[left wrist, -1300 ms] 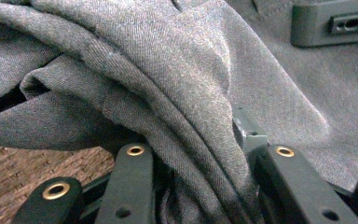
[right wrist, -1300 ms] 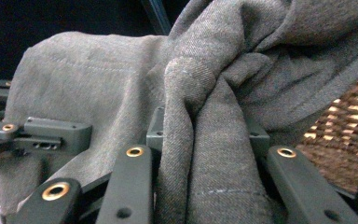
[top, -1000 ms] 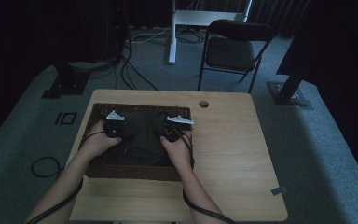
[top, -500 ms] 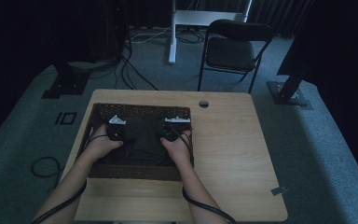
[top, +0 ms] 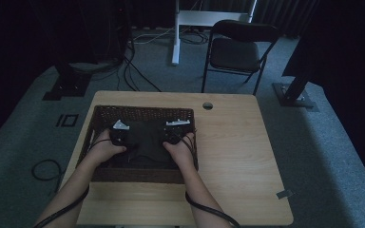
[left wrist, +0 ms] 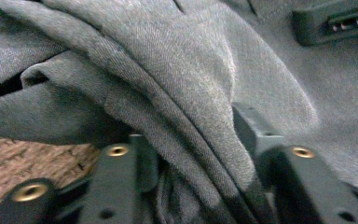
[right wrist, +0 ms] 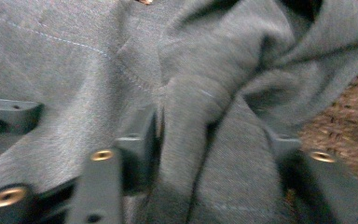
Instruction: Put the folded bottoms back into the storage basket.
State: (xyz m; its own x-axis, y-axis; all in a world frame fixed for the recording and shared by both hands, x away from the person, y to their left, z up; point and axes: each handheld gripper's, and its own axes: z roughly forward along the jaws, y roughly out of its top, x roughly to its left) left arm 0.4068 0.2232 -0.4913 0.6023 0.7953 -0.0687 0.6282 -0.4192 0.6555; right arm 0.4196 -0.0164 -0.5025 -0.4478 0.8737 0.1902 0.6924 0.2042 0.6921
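Grey garment point(top: 145, 142) lies in wicker basket point(top: 142, 113), both grippers' jaws just opened around folds

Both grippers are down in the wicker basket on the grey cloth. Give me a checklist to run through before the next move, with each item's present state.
1. Grey cloth inside the wicker basket: ok.
2. Left gripper let go: ok; its jaws have just been opening, and a fold lies loose between the fingers.
3. Right gripper let go: ok; its jaws have just been opening, cloth between them but not pinched.
4. Cloth free of both grippers for lifting out: not ok, folds drape over the fingers.
5. Cloth lying flat: not ok, bunched into ridges.
6. Cloth snagged on the weave: cannot tell.
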